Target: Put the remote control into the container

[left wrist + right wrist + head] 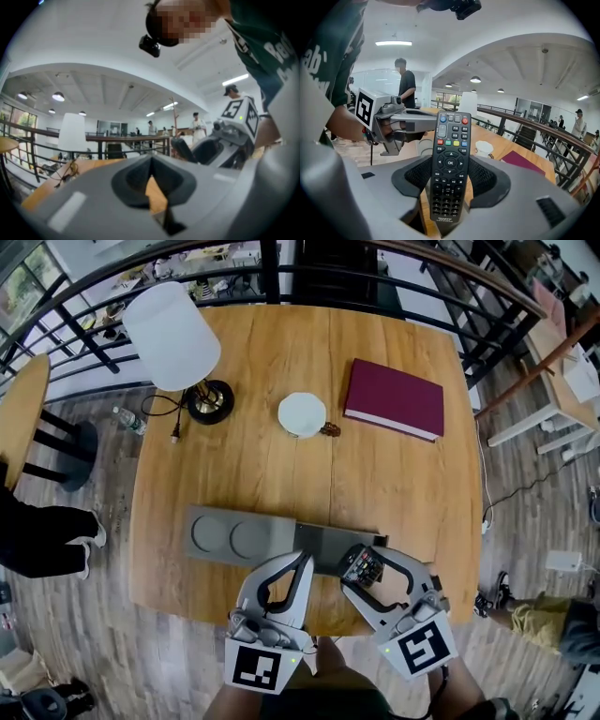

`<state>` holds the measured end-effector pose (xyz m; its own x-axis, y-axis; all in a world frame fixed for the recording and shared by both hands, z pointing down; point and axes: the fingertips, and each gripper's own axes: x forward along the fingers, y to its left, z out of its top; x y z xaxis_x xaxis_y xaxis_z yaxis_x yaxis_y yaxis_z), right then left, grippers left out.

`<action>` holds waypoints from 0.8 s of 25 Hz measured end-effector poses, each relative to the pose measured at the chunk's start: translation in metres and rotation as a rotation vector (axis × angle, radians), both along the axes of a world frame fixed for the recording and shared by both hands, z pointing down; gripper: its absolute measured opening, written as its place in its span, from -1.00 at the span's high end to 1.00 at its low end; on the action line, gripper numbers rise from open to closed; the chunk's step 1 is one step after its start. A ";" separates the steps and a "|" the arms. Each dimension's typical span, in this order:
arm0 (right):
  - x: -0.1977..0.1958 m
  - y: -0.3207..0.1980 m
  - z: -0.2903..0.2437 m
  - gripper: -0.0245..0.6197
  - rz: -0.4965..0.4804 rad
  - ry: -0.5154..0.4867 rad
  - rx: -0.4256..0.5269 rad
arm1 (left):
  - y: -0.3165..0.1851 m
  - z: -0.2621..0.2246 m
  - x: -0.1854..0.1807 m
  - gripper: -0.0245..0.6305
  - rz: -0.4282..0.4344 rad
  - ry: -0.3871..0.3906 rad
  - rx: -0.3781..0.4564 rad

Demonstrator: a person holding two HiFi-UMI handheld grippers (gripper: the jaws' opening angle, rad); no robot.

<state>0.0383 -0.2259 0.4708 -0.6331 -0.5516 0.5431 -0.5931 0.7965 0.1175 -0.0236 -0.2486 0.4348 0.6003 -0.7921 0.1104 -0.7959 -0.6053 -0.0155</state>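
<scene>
Right gripper (366, 563) clamps a slim black plastic remote control (450, 164), centre key marked OK, held upright over the near edge of the wooden bench (394, 493). Left gripper (300, 563) is closed and empty. Just beyond lies the flat grey container (234, 535) with two round recesses. Farther off is a maroon book (394, 397).

Your head camera looks steeply down on the tabletop (281, 474), with the left gripper (302, 561) and right gripper (370, 561) at its near edge. Each gripper camera rides close behind its own jaws, facing low across the tabletop. Ahead of the jaws both catch the white lamp (72, 133); each shows the other gripper beside its jaws.
</scene>
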 end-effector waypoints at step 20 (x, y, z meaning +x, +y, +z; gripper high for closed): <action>-0.003 -0.009 0.058 0.13 -0.045 0.072 -0.135 | -0.016 0.032 -0.009 0.93 -0.037 0.014 -0.033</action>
